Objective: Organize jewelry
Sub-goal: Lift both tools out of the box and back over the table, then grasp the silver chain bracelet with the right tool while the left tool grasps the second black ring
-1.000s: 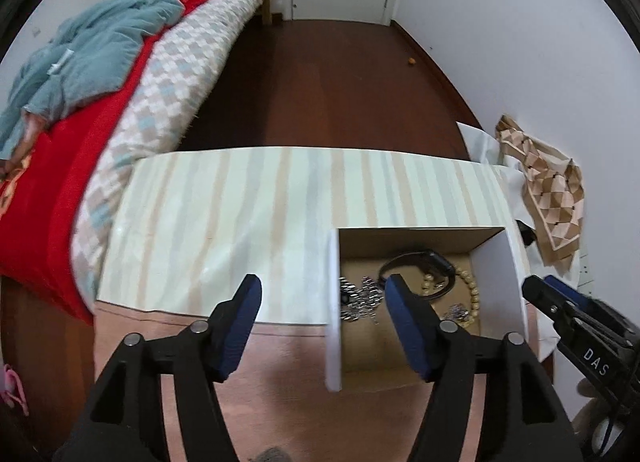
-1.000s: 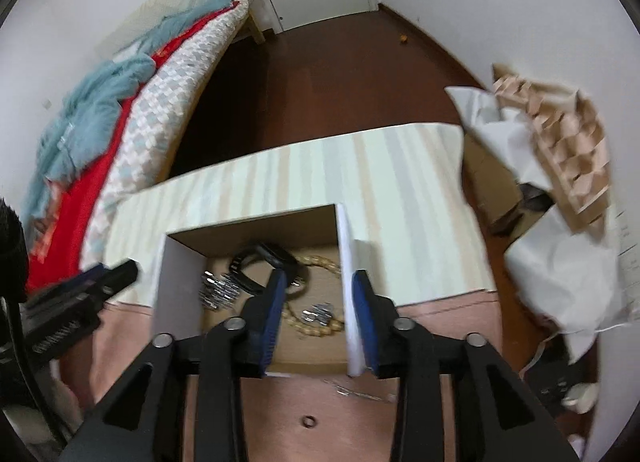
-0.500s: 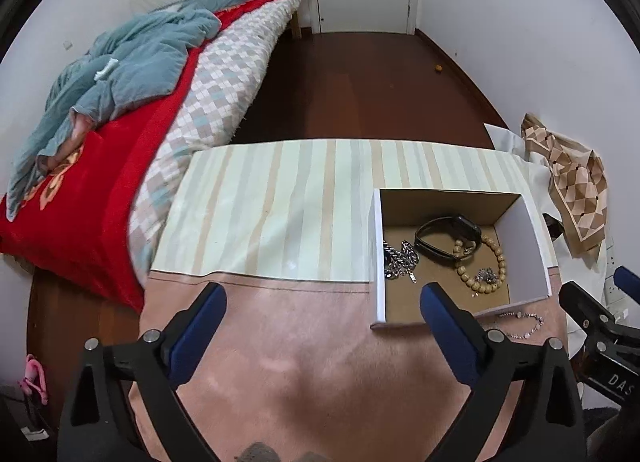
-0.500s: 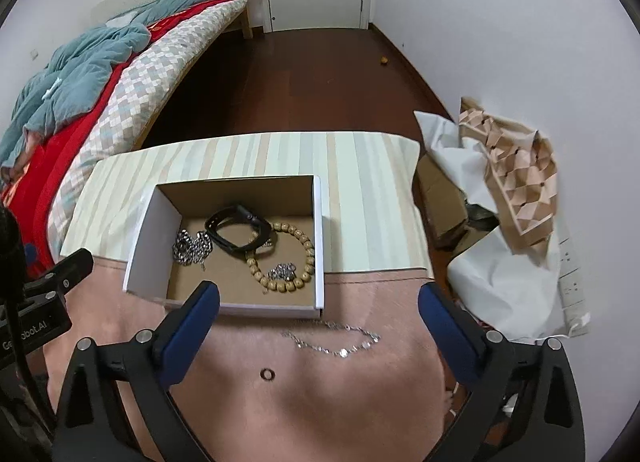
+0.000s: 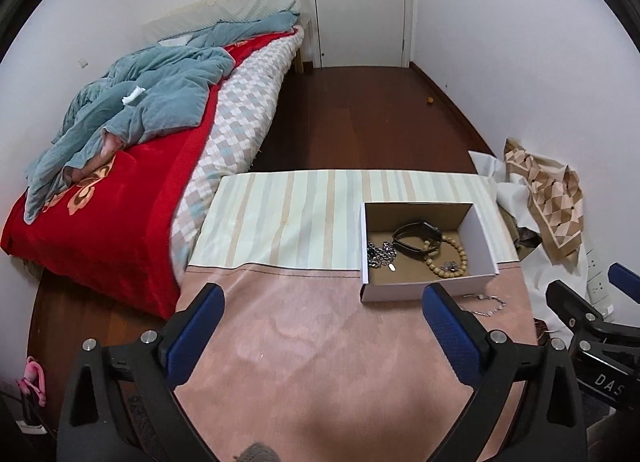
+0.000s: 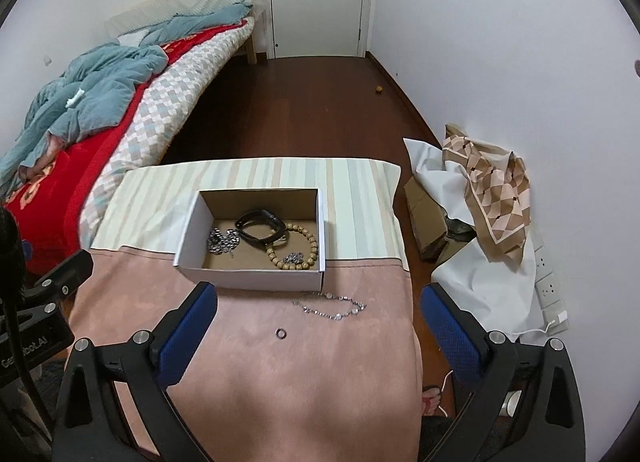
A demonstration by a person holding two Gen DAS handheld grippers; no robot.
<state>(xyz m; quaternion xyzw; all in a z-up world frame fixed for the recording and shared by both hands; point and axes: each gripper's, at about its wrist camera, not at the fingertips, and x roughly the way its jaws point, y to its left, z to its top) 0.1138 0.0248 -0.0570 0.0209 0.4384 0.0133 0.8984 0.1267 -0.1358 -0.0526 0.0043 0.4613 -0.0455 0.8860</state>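
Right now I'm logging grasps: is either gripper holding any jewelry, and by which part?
Nothing is held. The left gripper and right gripper are both open and empty.

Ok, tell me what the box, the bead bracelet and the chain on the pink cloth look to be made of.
Box: cardboard, white outside, raw brown inside; thin folded walls. Bead bracelet: probably wood, going by its matte tan round beads, though plastic can't be ruled out. Chain in front of the box: silvery metal by its glinting small links; the alloy can't be told.
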